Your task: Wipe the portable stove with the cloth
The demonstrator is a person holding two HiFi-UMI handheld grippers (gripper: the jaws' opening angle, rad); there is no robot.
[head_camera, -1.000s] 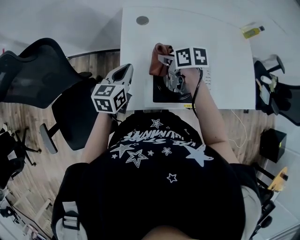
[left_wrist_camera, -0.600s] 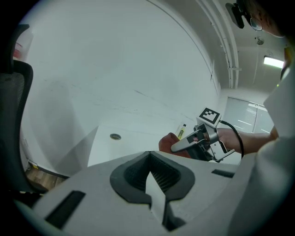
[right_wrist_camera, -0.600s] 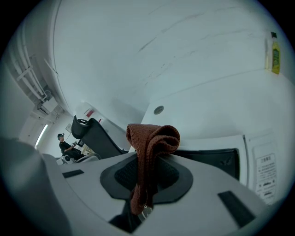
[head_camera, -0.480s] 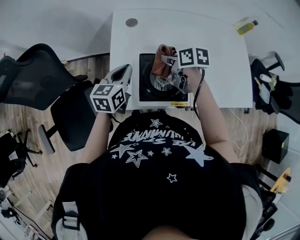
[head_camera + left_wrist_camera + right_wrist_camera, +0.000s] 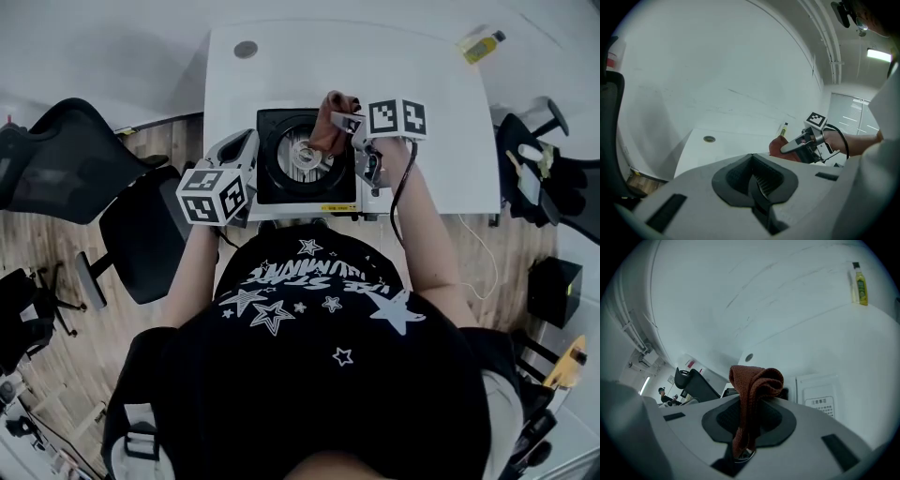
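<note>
Item: white table point(image 5: 431, 66), seen from above, with a person in a black star-printed shirt standing at its near edge

Portable stove point(image 5: 277, 183): black top with a round burner point(image 5: 305, 155) in the middle, set on the table close to the near edge; a white panel with printed text point(image 5: 819, 397) is on its right side

Cloth point(image 5: 330, 139): reddish-brown, folded and bunched, over the right part of the stove's black top, just right of the burner; whether it touches the surface cannot be told. In the right gripper view the cloth point(image 5: 757, 378) rises in a loop above the jaws and a strip of it runs down between them

Right gripper point(image 5: 337, 122): jaws clamped on the cloth, pointing toward the far side of the table, marker cube uppermost; close view at point(image 5: 744, 434)

Left gripper point(image 5: 239, 148): jaws closed together with nothing between them point(image 5: 757, 187), held beside the stove's left side, apart from the stove and the cloth; its view looks across the table to the right gripper point(image 5: 806, 143) and the cloth point(image 5: 779, 148)

Yellow bottle point(image 5: 480, 42): at the table's far right corner, well apart from the stove

Round grey cap point(image 5: 246, 49): set in the tabletop at the far left

Black office chair point(image 5: 66, 159): on the wooden floor, left of the table
</note>
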